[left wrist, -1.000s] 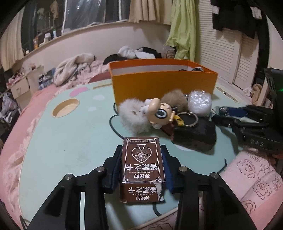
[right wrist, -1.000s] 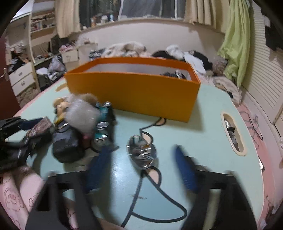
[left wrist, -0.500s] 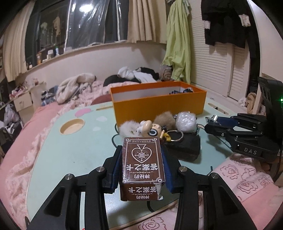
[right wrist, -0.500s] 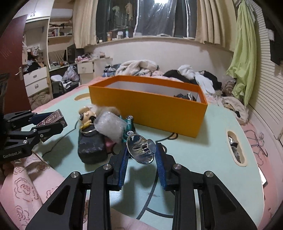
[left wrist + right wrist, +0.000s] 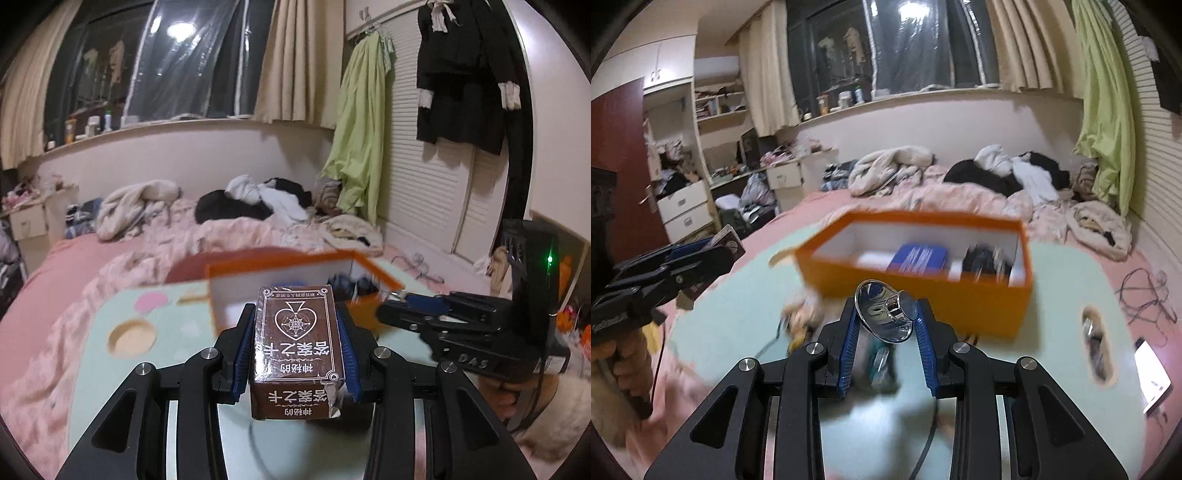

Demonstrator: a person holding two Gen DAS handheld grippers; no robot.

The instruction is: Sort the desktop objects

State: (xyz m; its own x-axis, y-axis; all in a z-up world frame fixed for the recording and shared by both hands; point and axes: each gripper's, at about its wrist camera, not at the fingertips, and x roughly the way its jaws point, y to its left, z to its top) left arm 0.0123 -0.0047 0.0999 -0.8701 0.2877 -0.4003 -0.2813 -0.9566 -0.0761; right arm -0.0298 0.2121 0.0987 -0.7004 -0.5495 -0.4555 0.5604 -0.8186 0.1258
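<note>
My left gripper (image 5: pixel 295 332) is shut on a brown card box (image 5: pixel 297 343) printed with a spade and white characters, held above the pale green table (image 5: pixel 159 332). A shiny silver metal cup (image 5: pixel 886 314) sits between the blue pads of my right gripper (image 5: pixel 886 317), which is shut on it. The orange box (image 5: pixel 916 273) stands blurred just beyond both grippers, with a blue packet (image 5: pixel 918 256) and dark items inside. In the left wrist view the right gripper (image 5: pixel 399 299) hangs at the right, near the orange box (image 5: pixel 288 266). The left gripper (image 5: pixel 713 254) shows at the left of the right wrist view.
Blurred small items (image 5: pixel 805 317) lie on the table in front of the orange box. The table has a round recess (image 5: pixel 131 338) and an oval slot (image 5: pixel 1095 343). A bed with piled clothes (image 5: pixel 251 203) lies behind. A hand (image 5: pixel 617 369) holds the left gripper.
Both grippers rose and tilted up, so the table items dropped out of view and the orange box's inside shows. The right gripper closed on the silver cup and lifted it.
</note>
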